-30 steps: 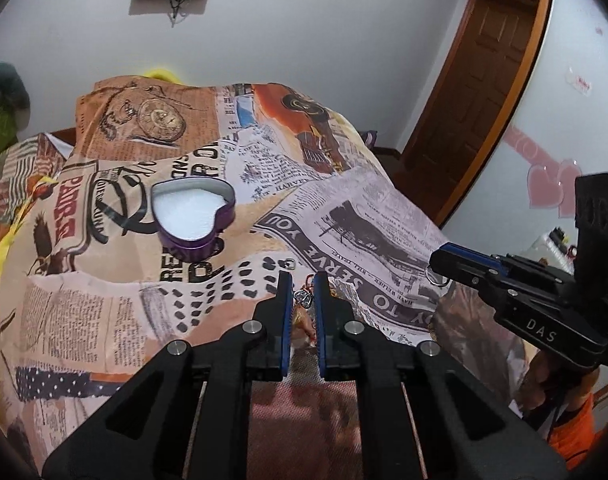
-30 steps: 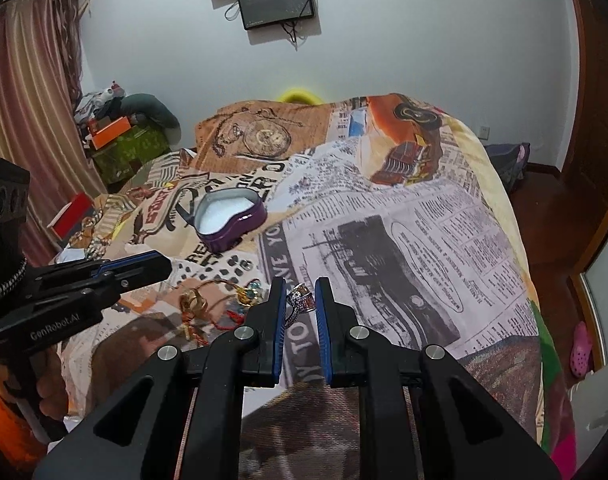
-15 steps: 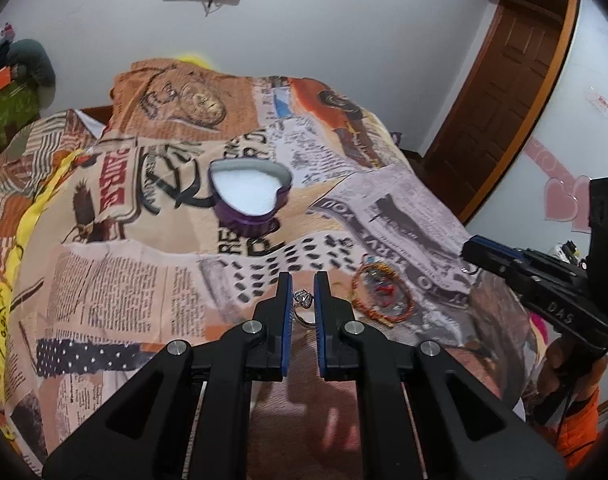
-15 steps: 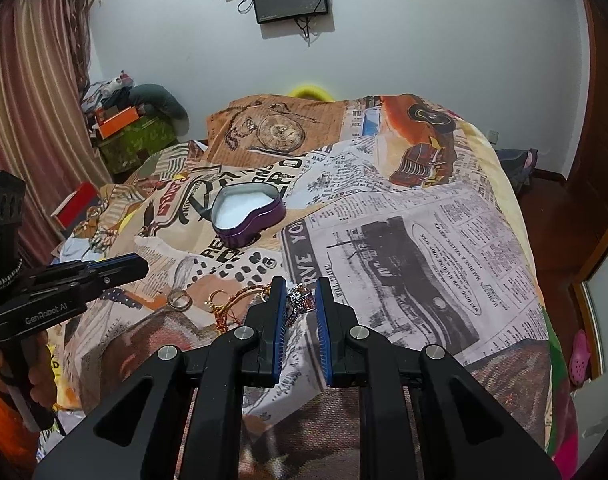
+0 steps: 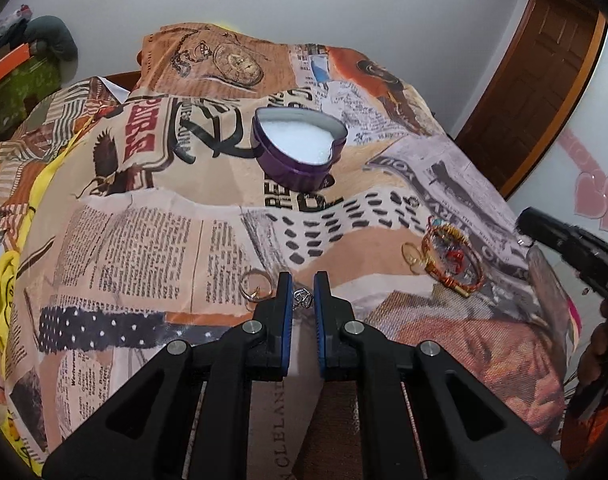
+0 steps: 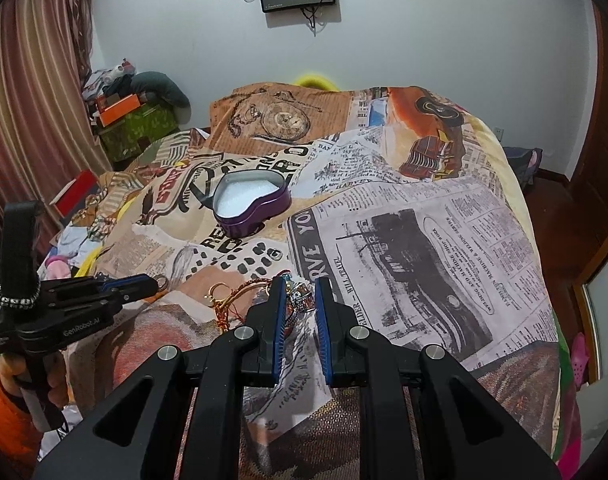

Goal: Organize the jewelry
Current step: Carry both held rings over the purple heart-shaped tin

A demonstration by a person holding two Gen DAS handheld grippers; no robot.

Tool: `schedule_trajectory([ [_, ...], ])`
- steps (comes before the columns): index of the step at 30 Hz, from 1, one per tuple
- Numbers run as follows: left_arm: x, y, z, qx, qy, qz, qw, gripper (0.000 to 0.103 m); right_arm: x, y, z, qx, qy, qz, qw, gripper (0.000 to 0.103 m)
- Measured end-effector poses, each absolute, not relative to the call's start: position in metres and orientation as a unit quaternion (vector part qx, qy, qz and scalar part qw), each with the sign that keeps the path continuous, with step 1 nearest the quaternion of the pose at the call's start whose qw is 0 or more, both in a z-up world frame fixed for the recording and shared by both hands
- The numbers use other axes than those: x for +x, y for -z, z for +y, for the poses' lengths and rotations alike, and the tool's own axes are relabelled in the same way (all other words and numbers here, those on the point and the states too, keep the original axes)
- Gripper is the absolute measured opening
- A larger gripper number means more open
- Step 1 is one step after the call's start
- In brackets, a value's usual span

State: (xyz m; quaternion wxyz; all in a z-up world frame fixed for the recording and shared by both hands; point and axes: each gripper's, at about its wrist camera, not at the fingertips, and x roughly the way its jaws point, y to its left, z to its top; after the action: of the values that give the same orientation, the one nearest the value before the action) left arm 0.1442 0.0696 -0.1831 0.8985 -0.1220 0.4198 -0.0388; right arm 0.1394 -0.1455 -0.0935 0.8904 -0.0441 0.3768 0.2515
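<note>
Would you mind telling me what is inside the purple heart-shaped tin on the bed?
The purple heart-shaped tin is open and shows only a white padded lining; no jewelry is visible on it. Anything beneath the lining is hidden.

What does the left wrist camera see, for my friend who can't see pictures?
The black left gripper pinches a small silver ring over a newspaper-print bedspread. Beyond it sits an open purple heart-shaped tin with white lining; a coiled orange-gold bracelet lies to the right.
</note>
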Motion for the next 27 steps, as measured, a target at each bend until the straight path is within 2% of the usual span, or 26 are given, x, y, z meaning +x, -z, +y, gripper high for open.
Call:
schedule_trajectory([
  [11, 0.182, 0.141, 0.087, -0.111, 0.073, 0.376, 0.917, 0.009, 0.16, 0.077, -0.124, -0.075, -0.271, 0.358, 0.89, 0.013],
  [27, 0.265, 0.167, 0.097, -0.127, 0.119, 0.419, 0.891, 0.009, 0.236, 0.079, -0.073, -0.099, -0.326, 0.388, 0.856, 0.013],
])
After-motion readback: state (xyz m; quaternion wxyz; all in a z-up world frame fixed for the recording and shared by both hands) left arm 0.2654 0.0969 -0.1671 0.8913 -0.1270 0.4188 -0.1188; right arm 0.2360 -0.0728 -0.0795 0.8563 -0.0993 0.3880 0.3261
